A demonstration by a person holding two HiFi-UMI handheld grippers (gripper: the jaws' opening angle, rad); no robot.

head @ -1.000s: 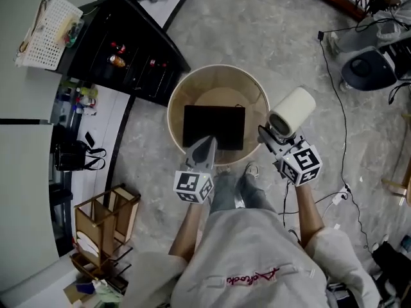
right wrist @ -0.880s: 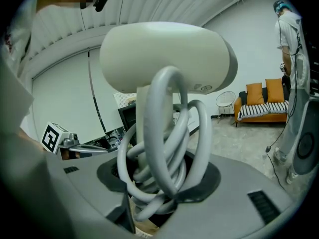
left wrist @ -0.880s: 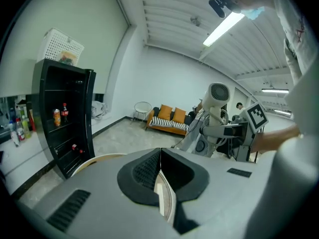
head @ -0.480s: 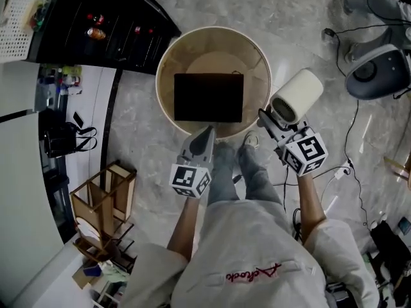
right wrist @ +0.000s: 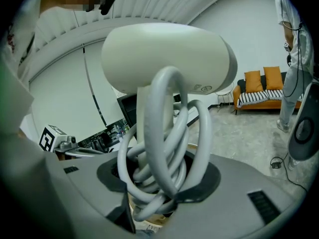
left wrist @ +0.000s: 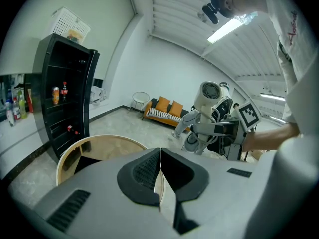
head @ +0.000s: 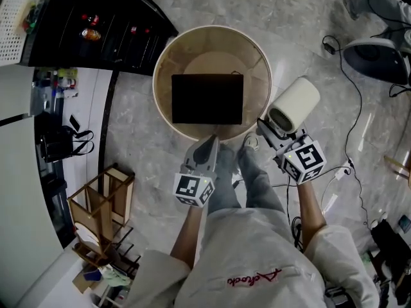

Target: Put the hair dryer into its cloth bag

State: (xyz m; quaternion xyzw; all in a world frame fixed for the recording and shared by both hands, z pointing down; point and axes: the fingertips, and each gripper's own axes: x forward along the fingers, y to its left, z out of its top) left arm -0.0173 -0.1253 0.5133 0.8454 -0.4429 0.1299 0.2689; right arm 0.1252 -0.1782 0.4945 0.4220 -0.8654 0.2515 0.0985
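Carry step: right claw [head: 268, 132] pinches hair dryer [head: 294, 106] by its cord-wrapped handle; left claw [head: 210, 141] pressed together, empty. The cloth bag [head: 207, 99] lies flat; next I must open its mouth.

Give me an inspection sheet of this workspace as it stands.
Surface: round wooden table, raised rim.
Job's things: black cloth bag lies flat on the table; hair dryer is held in the air, right of the table.
Clutter: nothing seen on the table.
Grippers: left gripper shut, empty, at the table's near rim; right gripper shut on the hair dryer's handle.
Cables: coiled cord wound on the handle; floor cable at right.
Surroundings: black shelf, wooden rack.
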